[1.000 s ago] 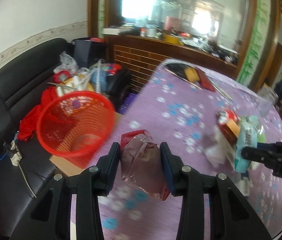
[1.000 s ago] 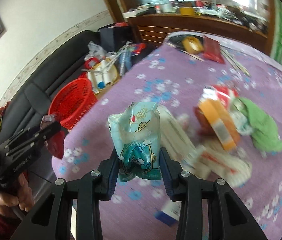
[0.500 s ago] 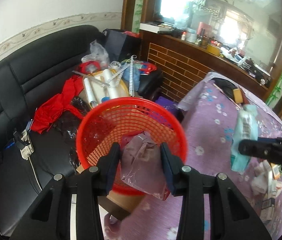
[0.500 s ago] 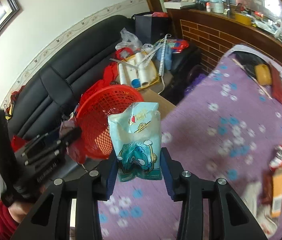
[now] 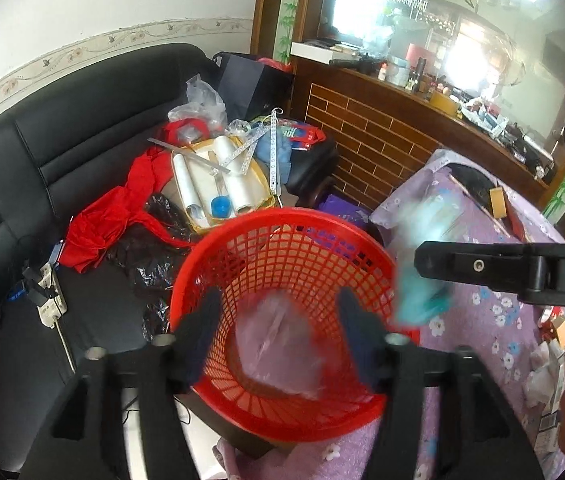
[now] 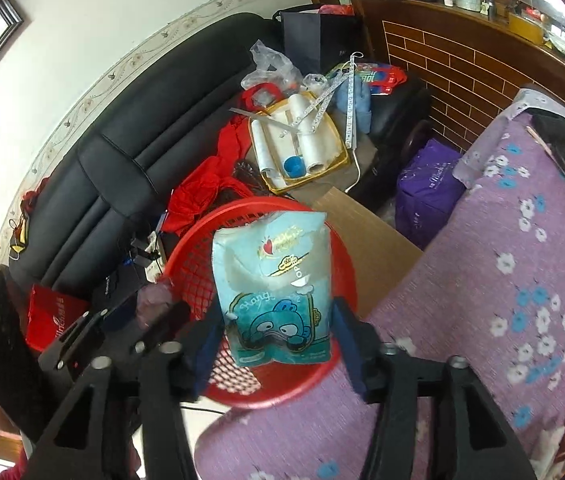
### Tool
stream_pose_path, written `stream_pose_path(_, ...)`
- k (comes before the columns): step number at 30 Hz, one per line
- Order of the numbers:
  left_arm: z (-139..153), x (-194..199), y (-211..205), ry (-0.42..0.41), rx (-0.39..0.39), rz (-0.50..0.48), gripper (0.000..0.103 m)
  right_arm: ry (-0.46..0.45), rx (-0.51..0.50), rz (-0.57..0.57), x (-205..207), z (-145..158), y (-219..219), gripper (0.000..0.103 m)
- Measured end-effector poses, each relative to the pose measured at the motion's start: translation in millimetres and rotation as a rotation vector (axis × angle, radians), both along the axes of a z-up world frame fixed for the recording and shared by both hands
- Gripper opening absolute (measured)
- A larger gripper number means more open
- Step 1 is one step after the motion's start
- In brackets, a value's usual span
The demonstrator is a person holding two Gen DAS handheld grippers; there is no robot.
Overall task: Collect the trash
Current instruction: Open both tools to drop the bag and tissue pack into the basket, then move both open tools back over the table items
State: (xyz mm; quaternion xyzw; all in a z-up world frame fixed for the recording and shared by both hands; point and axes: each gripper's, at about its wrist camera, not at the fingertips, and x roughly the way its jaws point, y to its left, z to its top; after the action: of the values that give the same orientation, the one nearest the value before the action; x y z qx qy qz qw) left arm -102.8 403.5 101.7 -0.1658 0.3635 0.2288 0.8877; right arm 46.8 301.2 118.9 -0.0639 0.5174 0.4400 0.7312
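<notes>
A red mesh basket (image 5: 290,216) stands beside the table, right under both grippers. My left gripper (image 5: 280,336) hangs over it with its jaws opening. A blurred pinkish plastic wrapper (image 5: 278,360) is loose between the fingers, over the basket's inside, and the pads do not touch it. My right gripper (image 6: 276,332) is over the basket's rim (image 6: 282,396), its jaws opening too. A light blue cartoon snack packet (image 6: 274,280) stands between its fingers with small gaps either side. In the left wrist view that packet (image 5: 418,280) is a blur at the right gripper's tip.
The basket sits on a cardboard box (image 6: 366,248) by the purple flowered tablecloth (image 6: 502,280). Behind it is a black sofa (image 5: 42,160) with a red cloth (image 5: 102,224), a yellow tray of white rolls (image 5: 222,184) and a power strip (image 5: 48,296). More wrappers (image 5: 550,368) lie on the table.
Both grippers swung from over the table to above the red basket. Their jaws have spread, letting go of the pinkish wrapper and the blue packet.
</notes>
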Motion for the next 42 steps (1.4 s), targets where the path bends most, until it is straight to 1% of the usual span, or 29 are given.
stream_pose_path(2,1.2,-0.2,1.5,-0.007,-0.003,0.003,0.067,-0.010,0.012,-0.007,-0.9,2.2,0.8,0.073)
stream_pose_path(5,0.8,-0.9,2.6,0.000,-0.011,0.010,0.068,-0.022,0.015,-0.013,0.1,6.9,-3.3,0.073)
stream_pose_path(9,4.4,-10.8,-6.2,-0.008,0.006,0.016,0.068,-0.053,0.033,-0.046,-3.6,20.5,-27.3,0.073)
stream_pose_path(11,6.5,-15.6,-17.5,-0.010,0.009,0.005,0.068,-0.066,0.042,-0.070,-7.1,26.3,-49.6,0.073)
stream_pose_path(15,8.9,-19.1,-48.4,-0.009,0.023,-0.045,0.068,-0.092,0.031,-0.123,-18.0,29.3,-103.7,0.073)
stream_pose_path(19,7.1,-13.5,-93.2,0.003,0.009,-0.131,0.068,-0.081,0.007,-0.192,-32.4,18.6,-166.6,0.073)
stream_pose_path(23,1.2,1.3,-148.3,0.031,0.004,-0.250,0.068,-0.047,-0.008,-0.299,-40.2,8.0,-236.9,0.073)
stream_pose_path(26,-0.8,12.9,-191.7,0.044,-0.013,-0.341,0.068,-0.011,-0.020,-0.405,-44.4,-1.6,-298.5,0.073)
stream_pose_path(29,-0.5,21.4,-221.9,0.049,-0.020,-0.398,0.068,0.015,-0.058,-0.488,-50.9,-15.9,-351.3,0.073)
stream_pose_path(32,-1.3,30.1,-247.1,0.060,-0.032,-0.436,0.068,0.072,-0.085,-0.546,-55.1,-36.9,-387.2,0.073)
stream_pose_path(35,-2.6,34.3,-261.2,0.072,-0.046,-0.453,0.068,0.094,-0.112,-0.563,-57.3,-49.0,-404.3,0.073)
stream_pose_path(37,-1.3,34.2,-267.7,0.077,-0.041,-0.461,0.068,0.112,-0.104,-0.550,-58.9,-53.9,-403.1,0.073)
stream_pose_path(40,1.4,35.0,-272.7,0.083,-0.034,-0.463,0.068,0.116,-0.113,-0.509,-60.9,-61.2,-391.1,0.073)
stream_pose_path(42,3.1,38.8,-272.3,0.091,-0.053,-0.459,0.072,0.127,-0.118,-0.479,-62.9,-67.0,-379.6,0.073)
